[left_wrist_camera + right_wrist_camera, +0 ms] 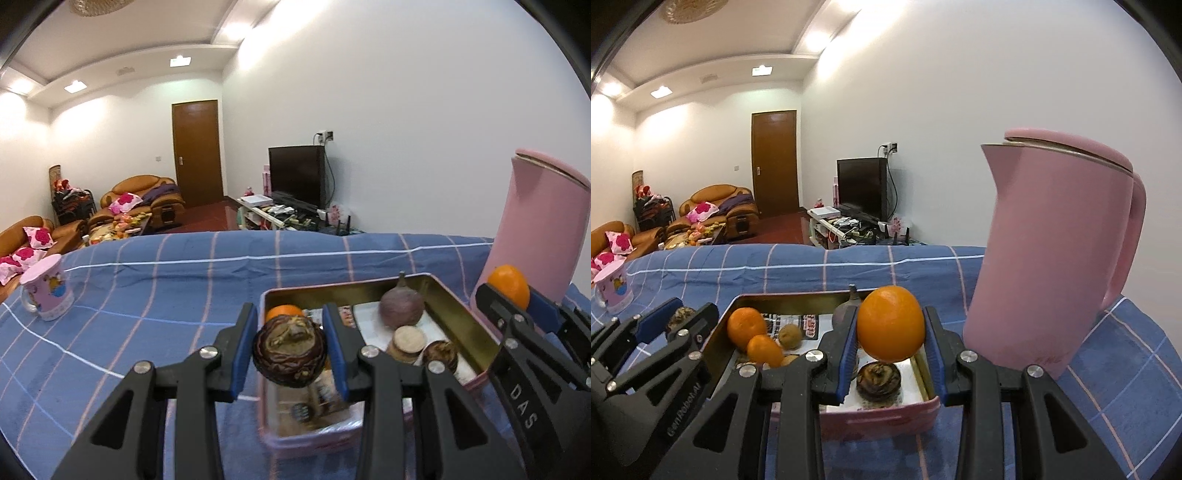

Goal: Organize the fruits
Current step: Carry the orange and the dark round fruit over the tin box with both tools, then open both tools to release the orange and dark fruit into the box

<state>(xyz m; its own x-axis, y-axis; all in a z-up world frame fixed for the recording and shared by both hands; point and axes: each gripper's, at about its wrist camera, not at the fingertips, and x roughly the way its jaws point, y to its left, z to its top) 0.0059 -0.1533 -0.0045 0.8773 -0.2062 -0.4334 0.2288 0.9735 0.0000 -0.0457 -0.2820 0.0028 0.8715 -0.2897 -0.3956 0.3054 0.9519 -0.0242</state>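
We work at a table under a blue checked cloth [155, 280], the living room behind it. Largest on the cloth is a pink jug [1052, 251], upright at 3 o'clock in the right wrist view, just beside the pink tin [886, 413] that fills the lower centre. Well apart, at 9 o'clock in the left wrist view, stands a pink mug [46, 290].

The tin, open-topped with gold inner walls, holds a purple fig-like fruit [400, 306] at its far side, two small oranges [753, 334] at its left, small brown fruits [789, 335] beside them, and a dark ridged fruit [878, 380] at its near right corner.

Our right gripper [891, 347] hangs above the tin's right half, its blue pads clamped on a large orange [891, 324]. Our left gripper [290, 350] hangs above the tin's left end, fingers closed around a dark wrinkled fruit [290, 350]. Each gripper shows at the edge of the other's view, near 8 and 4 o'clock.
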